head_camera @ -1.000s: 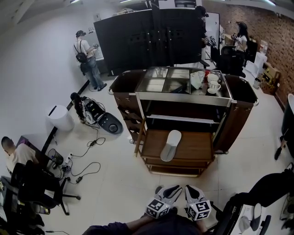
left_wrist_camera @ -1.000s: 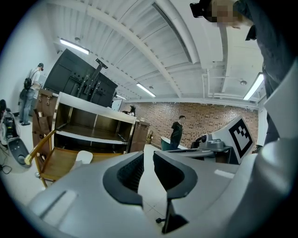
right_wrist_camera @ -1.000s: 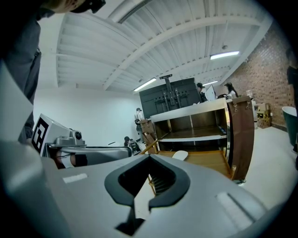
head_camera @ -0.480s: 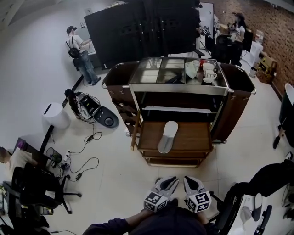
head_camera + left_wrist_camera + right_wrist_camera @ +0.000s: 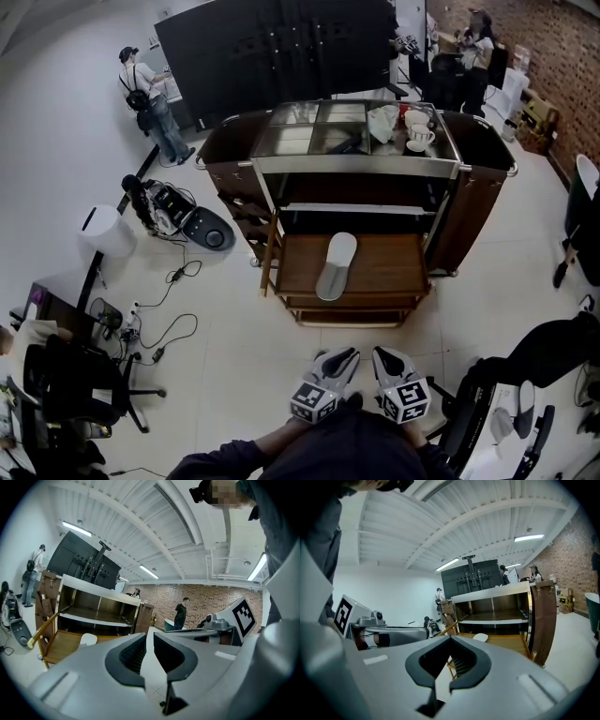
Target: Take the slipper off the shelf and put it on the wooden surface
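White slipper point(image 5: 336, 266) lies lengthwise toward the shelf point(image 5: 375, 208).

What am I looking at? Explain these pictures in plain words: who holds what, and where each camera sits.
No robot here: a person holds two hand-held grippers. The head view comes from a camera on the person's head, looking steeply down; the left gripper and right gripper show at its bottom. The other two pictures come from cameras riding on each gripper, looking forward along it. Ahead stands a service cart; a white slipper lies on its low wooden surface, and cups sit on top. Neither gripper holds anything: the left fingers have just been closing and stand slightly apart, the right ones a slit apart.
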The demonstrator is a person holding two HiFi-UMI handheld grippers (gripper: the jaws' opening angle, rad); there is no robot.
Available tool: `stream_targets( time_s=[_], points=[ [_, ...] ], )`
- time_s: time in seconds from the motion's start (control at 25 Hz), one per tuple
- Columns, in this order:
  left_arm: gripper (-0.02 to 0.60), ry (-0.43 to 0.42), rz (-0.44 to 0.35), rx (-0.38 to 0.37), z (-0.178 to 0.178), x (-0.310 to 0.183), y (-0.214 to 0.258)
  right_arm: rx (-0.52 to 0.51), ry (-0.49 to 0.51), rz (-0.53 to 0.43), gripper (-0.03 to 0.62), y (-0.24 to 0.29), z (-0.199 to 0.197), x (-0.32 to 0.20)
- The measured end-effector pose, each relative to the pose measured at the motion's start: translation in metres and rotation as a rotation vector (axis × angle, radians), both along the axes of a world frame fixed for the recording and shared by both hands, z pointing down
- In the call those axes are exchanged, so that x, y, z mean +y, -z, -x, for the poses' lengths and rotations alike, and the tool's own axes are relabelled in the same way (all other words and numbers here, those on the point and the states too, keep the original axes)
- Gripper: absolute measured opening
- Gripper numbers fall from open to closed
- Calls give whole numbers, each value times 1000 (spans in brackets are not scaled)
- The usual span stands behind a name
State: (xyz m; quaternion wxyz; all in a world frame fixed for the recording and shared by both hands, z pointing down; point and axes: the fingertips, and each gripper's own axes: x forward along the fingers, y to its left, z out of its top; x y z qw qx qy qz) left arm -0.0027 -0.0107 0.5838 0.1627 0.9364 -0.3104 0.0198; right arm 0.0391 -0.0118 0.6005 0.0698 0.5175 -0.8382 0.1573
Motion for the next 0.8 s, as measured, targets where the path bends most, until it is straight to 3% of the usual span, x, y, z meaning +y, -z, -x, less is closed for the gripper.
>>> stream_targets(
  time_s=[0.8],
  points=[
    [67, -23, -14, -13, -6, -1, -1, -4, -8, -4, 0, -4, -4, -1]
  ],
)
